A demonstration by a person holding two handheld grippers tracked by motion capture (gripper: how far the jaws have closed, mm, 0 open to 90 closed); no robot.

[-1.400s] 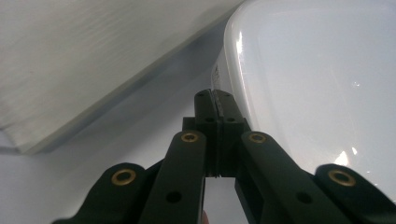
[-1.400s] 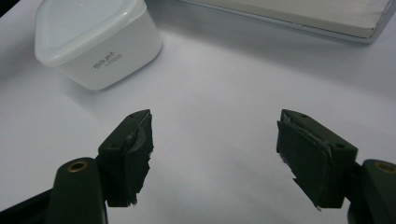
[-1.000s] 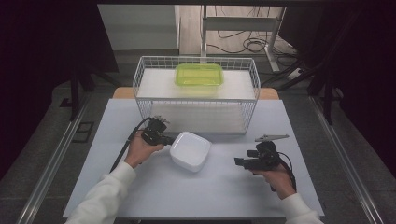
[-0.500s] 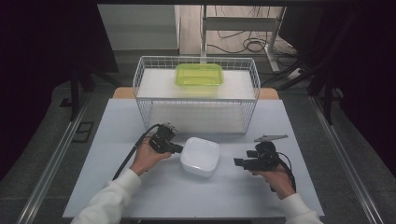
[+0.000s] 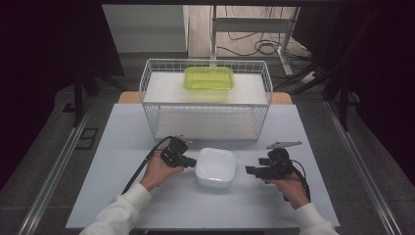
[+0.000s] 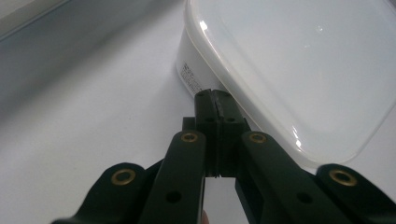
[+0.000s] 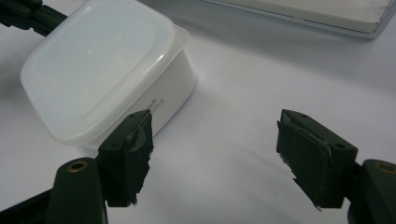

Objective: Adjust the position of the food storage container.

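Between the two grippers lay the white lidded box [image 5: 215,167], flat on the table [image 5: 122,132]. I had my left gripper [image 5: 188,161] against the box's near left side, jaws pressed fully together with nothing between them. In the left gripper view the closed tips [image 6: 215,100] met the box [image 6: 299,70] just under the lid's overhanging rim, touching or nearly touching the wall beside its printed label. I judged the step in hand to be a push, the closed left gripper nudging the box across the table toward the right gripper.

My right gripper [image 5: 250,170] waited just beside the box's right side, apart from it, jaws spread wide and holding nothing. In the right gripper view its two pads [image 7: 135,144] stood far apart, with the box [image 7: 93,70] ahead and to the left of the left-hand pad and bare table between them.

The next move, as I judged it, called for the right gripper to swing toward the box, so that one corner or the lid rim would come between the open jaws before closing. The rim is thin and the lid smooth, so a shallow bite could slip.

My left hand [image 5: 159,171] gripped its tool with the forearm angled in from lower left, jaws pointing right. My right hand [image 5: 286,183] held its tool low and level, jaws pointing left at the box. Beyond both tools stood a wire basket [image 5: 205,105] with a green container [image 5: 208,78] on top.
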